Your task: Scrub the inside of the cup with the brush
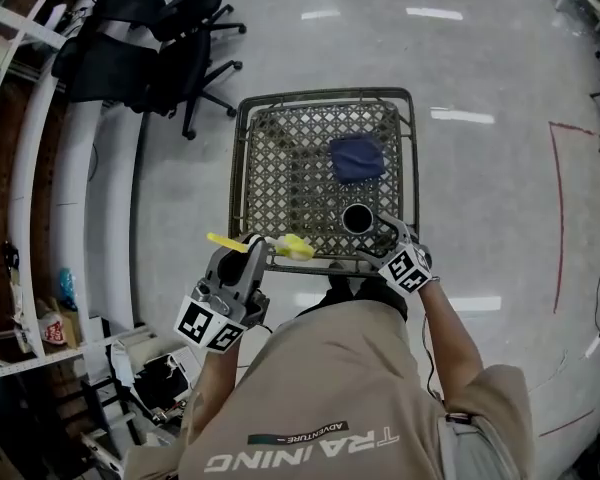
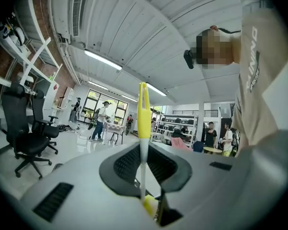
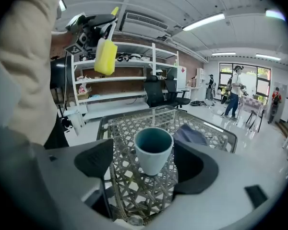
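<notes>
The brush is in hand, but it is nowhere near the cup. Your left gripper is clamped on the brush's thin pale shaft and holds it up off the counter, well apart from the cup's mouth. Your right gripper has its jaws spread wide on either side of the cup, with a gap at each side and no pad pressing on the wall. The cup stands upright on its own near the counter's near edge, just in front of a crumpled blue cloth. As it looks now, the cup isn't secured and the brush is outside it. I cannot tell from the interior whether any scrubbing has been done.

The cup is a smooth, handleless tumbler that tapers toward its base, pale outside and dark teal inside. It looks rigid and slick. The brush has a slim yellow handle end, a narrow white stem and a blocky yellow head that looks spongy. The counter is an open woven lattice in a rounded metal frame, so it gives the cup's narrow base uneven footing.
</notes>
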A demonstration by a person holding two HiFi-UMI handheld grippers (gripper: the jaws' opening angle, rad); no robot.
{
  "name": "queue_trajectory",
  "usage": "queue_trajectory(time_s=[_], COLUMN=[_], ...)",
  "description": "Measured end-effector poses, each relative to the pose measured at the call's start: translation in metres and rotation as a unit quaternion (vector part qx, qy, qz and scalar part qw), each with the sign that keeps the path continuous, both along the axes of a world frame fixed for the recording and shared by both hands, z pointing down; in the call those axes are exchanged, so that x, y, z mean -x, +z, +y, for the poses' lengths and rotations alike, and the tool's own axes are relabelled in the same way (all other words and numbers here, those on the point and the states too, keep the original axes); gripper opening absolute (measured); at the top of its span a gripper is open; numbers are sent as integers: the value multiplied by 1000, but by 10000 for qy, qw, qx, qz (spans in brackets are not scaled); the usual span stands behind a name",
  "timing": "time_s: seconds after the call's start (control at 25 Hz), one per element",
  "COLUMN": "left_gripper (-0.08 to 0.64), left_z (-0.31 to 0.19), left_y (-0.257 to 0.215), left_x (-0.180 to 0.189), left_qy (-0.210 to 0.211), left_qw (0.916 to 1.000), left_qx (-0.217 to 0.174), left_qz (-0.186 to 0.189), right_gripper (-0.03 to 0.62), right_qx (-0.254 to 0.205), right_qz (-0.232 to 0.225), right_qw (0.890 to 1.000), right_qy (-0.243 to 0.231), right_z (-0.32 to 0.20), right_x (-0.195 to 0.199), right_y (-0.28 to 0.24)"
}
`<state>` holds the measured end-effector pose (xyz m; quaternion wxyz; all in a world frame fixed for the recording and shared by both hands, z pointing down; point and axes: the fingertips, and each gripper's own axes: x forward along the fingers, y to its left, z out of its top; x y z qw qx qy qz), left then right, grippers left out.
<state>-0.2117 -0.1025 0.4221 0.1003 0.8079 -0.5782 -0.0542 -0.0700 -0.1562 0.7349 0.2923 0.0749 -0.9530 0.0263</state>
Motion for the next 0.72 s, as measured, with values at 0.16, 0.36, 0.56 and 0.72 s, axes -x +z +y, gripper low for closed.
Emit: queue_trajectory(time_s=[0.16,0.36,0.56,0.72], left_gripper=[43,43,43,43], left_z=[3,0,-2,4], left_y=[7,7,13,13], left_x=[2,0,1,5], left_qy=[-95,-131,-164,-297], left_qw=[9999,9997,9989,9978], left_qx=[26,107,320,438], left_qz=[-141,-157,-311,-393], right_gripper=[393,393,394,394], right_qx=[5,145,234,135], right_qz=[26,141,173,86], right_qw=[9998,9996,9995,9998], right_qy=[186,204,109,147], right_z=[-9,-15,-24,-24], right_x=[-4,-3,17,29], right_y=[30,58,89,93])
